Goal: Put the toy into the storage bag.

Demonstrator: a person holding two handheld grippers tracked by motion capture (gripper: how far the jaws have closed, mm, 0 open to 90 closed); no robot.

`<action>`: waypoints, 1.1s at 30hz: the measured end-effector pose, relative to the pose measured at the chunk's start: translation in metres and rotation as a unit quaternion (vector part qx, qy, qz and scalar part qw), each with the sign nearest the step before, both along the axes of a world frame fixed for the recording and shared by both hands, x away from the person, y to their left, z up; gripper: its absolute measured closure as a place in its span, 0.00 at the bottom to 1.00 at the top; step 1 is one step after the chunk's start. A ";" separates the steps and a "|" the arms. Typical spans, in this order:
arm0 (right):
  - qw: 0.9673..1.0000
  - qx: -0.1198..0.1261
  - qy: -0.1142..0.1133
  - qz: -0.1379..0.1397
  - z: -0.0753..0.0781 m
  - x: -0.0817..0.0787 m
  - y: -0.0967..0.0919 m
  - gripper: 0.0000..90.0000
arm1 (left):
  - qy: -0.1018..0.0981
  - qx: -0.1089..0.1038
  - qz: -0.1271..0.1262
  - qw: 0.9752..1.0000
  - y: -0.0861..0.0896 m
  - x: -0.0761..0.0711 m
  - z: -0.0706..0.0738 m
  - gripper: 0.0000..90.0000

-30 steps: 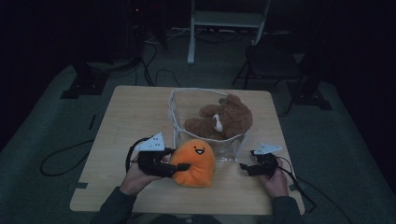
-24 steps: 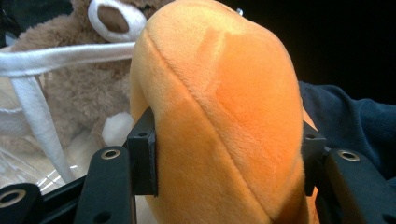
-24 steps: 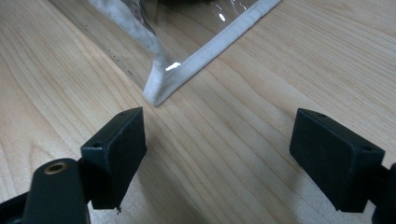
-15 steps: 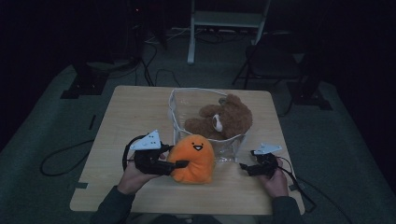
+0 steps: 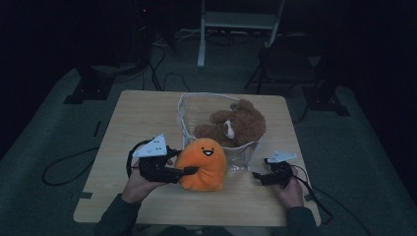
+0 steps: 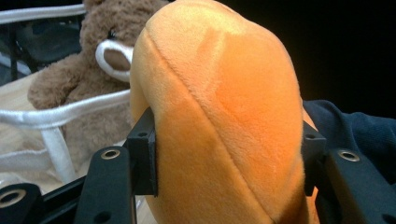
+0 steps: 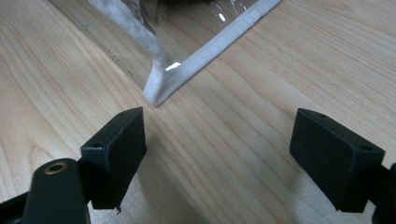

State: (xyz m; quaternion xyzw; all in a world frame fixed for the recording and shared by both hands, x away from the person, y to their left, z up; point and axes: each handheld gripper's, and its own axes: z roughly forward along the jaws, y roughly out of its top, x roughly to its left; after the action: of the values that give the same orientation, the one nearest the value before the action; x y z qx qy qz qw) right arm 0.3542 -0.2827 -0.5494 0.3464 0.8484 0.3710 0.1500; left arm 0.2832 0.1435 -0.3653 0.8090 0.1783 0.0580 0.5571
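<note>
Bin: clear, white-trimmed, open-topped, standing mid-desk.
Bin contents: one brown bear, lying inside against the near wall.
Orange plush: outside the bin, on the desk just before its near wall, face up.
Left gripper: clamped on the orange plush, pads pressing both its sides.
Right gripper: jaws apart, nothing between them, low over the desk near the bin's corner.
</note>
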 end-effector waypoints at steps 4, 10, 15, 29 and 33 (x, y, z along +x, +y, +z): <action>1.000 0.000 0.000 0.000 0.000 0.000 0.000 0.20 | -0.007 -0.002 -0.002 1.000 -0.001 0.000 0.005 0.48; 1.000 -0.001 0.000 0.000 0.000 0.000 0.000 0.20 | -0.013 -0.006 -0.001 1.000 -0.002 0.002 0.010 0.48; 1.000 0.000 0.000 0.000 0.000 0.000 0.000 0.20 | -0.019 -0.011 -0.002 1.000 -0.002 0.002 0.015 0.48; 1.000 -0.001 0.000 0.000 0.000 0.000 0.000 0.20 | -0.038 -0.019 -0.001 0.999 0.000 0.004 0.031 0.48; 1.000 -0.001 0.000 0.000 0.000 0.000 0.000 0.20 | -0.042 -0.020 0.000 0.999 0.000 0.006 0.035 0.48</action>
State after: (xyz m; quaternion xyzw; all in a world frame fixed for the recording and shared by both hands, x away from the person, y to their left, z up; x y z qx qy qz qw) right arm 0.3542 -0.2827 -0.5493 0.3464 0.8488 0.3703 0.1501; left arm 0.2887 0.1434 -0.3306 0.7943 0.1560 0.0881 0.5805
